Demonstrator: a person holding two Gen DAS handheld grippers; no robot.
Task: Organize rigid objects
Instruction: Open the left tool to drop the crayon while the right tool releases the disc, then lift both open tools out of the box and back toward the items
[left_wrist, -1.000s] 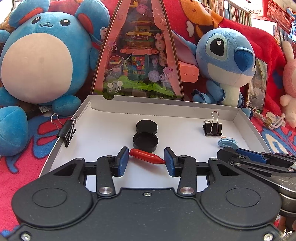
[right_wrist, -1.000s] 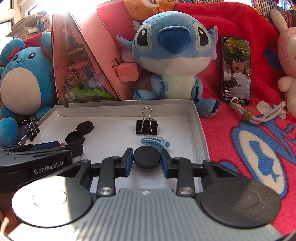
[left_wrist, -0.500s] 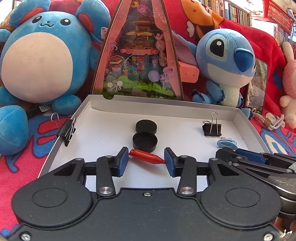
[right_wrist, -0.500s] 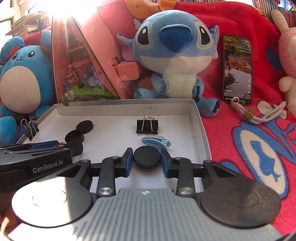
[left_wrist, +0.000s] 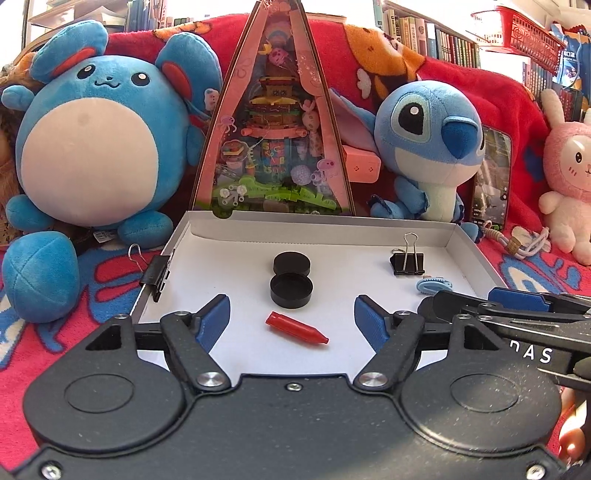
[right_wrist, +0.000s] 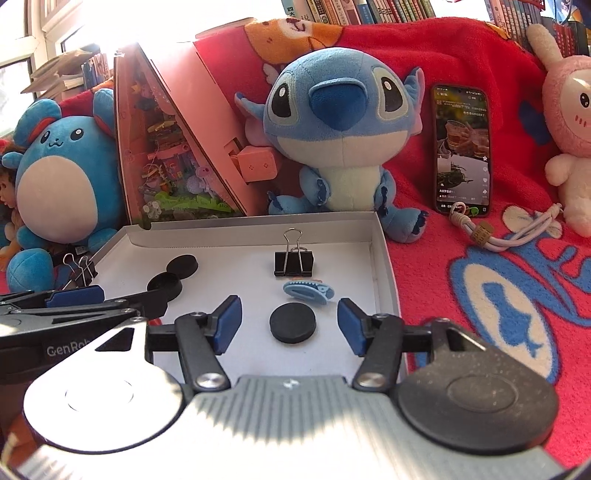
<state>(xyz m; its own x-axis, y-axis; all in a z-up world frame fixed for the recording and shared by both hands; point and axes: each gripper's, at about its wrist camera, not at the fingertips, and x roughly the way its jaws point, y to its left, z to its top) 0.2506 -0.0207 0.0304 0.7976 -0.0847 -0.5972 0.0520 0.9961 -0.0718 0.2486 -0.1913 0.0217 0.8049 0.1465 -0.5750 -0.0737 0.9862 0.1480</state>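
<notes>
A shallow white box lid (left_wrist: 229, 225) (right_wrist: 384, 266) lies on a red blanket. My left gripper (left_wrist: 291, 317) is open, with a red crayon-like cap (left_wrist: 295, 328) lying loose between its fingers. Two black round caps (left_wrist: 291, 276) (right_wrist: 173, 275) sit just beyond. My right gripper (right_wrist: 290, 319) is open, with a black disc (right_wrist: 293, 322) lying loose between its fingers. A blue hair clip (right_wrist: 308, 291) (left_wrist: 434, 285) and a black binder clip (right_wrist: 293, 260) (left_wrist: 407, 260) lie further in. Another binder clip (left_wrist: 157, 271) (right_wrist: 79, 267) grips the lid's left wall.
Plush toys crowd the back: a round blue one (left_wrist: 96, 147), Stitch (right_wrist: 343, 136) and a pink rabbit (right_wrist: 569, 129). A pink triangular display box (left_wrist: 275, 140) stands behind the lid. A phone (right_wrist: 461, 147) leans on the blanket, with a cord (right_wrist: 498, 236) before it.
Both grippers have opened. The left let go of the red cap and the right let go of the black disc; both now lie in the lid.
</notes>
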